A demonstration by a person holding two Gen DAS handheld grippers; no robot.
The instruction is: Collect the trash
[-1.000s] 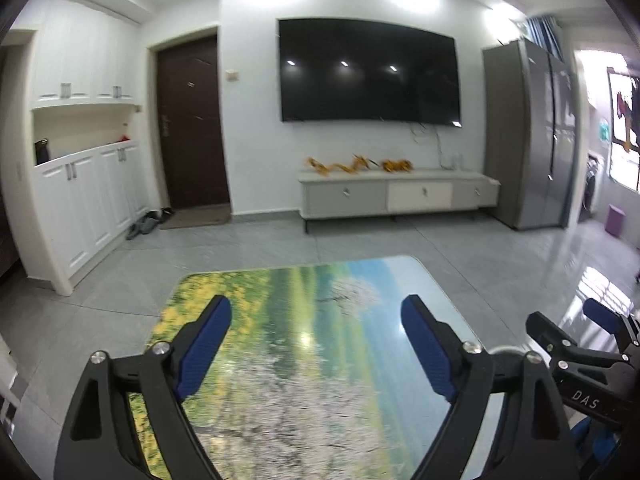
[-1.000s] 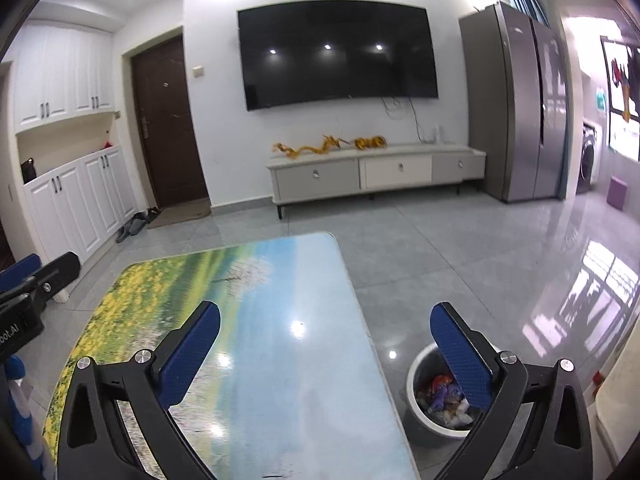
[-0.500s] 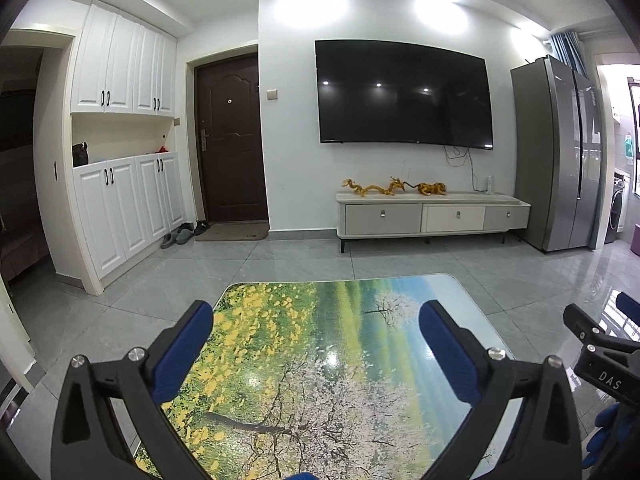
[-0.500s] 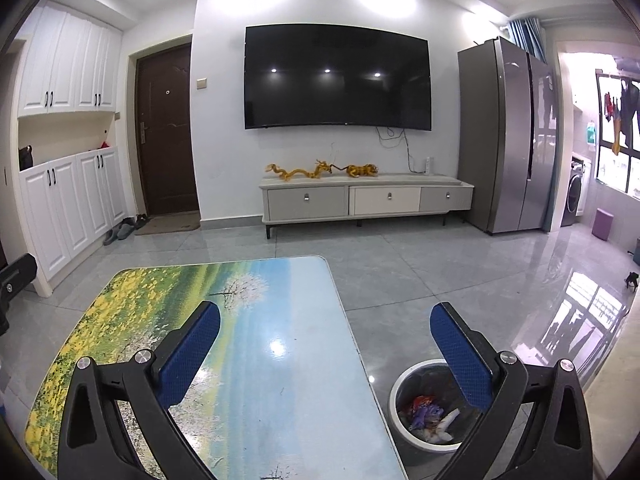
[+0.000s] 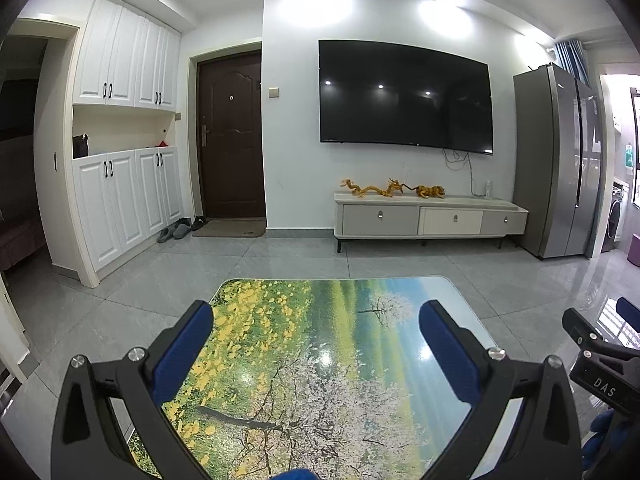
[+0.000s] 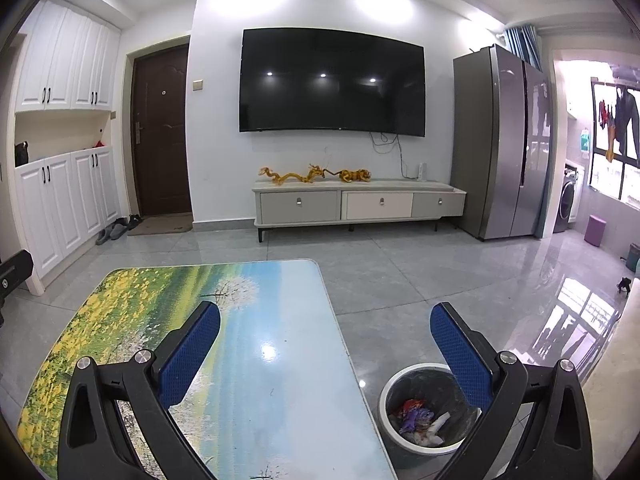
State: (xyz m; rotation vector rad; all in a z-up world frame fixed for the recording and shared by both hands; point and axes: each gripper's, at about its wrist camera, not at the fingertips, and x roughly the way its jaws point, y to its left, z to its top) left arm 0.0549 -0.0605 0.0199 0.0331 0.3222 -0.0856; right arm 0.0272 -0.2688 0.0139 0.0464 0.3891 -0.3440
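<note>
A round white trash bin (image 6: 390, 432) with a dark liner stands on the floor right of the table and holds red, purple and white scraps (image 6: 418, 422). My right gripper (image 6: 325, 326) is open and empty above the table's right part, its right finger over the bin. My left gripper (image 5: 316, 324) is open and empty above the landscape-print table (image 5: 320, 340). No trash shows on the table. The right gripper's body (image 5: 600, 364) shows at the right edge of the left wrist view.
The table (image 6: 256, 360) has a glossy top with rounded far corners. Beyond it lie grey floor tiles, a low TV cabinet (image 6: 356, 204), a wall TV (image 6: 332, 82), a fridge (image 6: 500, 144), white cupboards (image 5: 120, 196), a brown door (image 5: 232, 136) and slippers (image 5: 176, 232).
Both grippers have tilted up and pulled back, so more of the room and less of the table shows. The jaws stay open and empty.
</note>
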